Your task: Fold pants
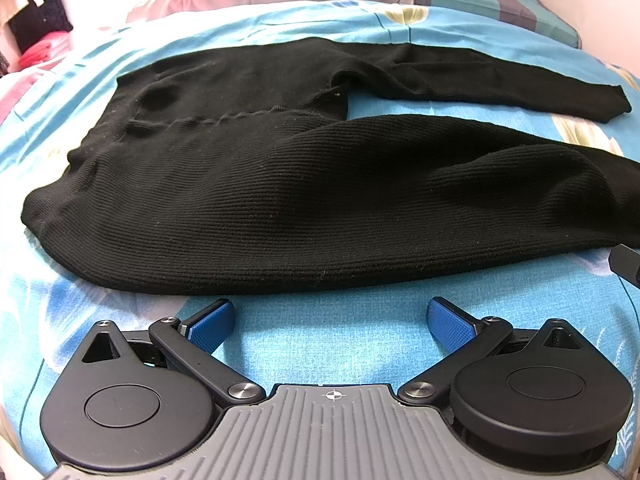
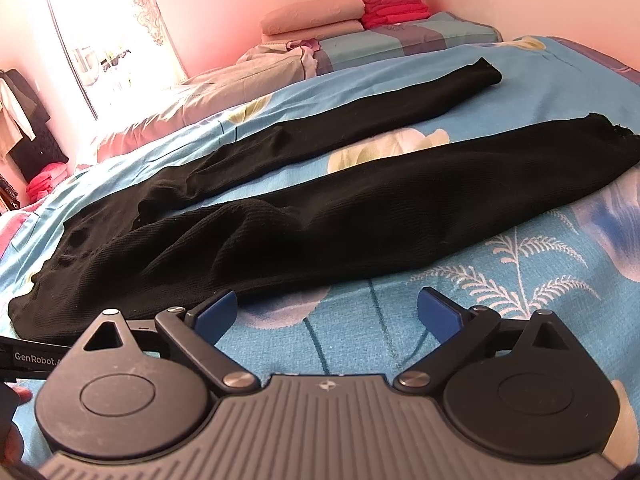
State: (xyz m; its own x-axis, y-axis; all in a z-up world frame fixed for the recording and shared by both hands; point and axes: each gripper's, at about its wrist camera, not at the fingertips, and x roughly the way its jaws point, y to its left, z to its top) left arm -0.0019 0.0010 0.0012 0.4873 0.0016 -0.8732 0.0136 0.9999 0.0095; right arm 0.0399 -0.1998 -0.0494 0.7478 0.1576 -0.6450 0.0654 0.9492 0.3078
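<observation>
Black ribbed pants (image 1: 280, 200) lie spread flat on a blue floral bedspread (image 1: 332, 344), waist to the left and both legs running right, slightly apart. My left gripper (image 1: 331, 322) is open and empty, just short of the near edge of the nearer leg. In the right wrist view the pants (image 2: 320, 216) stretch from lower left to upper right, with the leg cuffs far right. My right gripper (image 2: 326, 314) is open and empty, its left pad (image 2: 214, 314) close to the near leg's edge.
Folded beige and red cloths (image 2: 376, 4) are stacked on a striped pillow (image 2: 400, 36) at the bed's far end. Dark clothes (image 2: 24, 128) hang at the far left. Part of the other gripper (image 1: 626, 264) shows at the right edge.
</observation>
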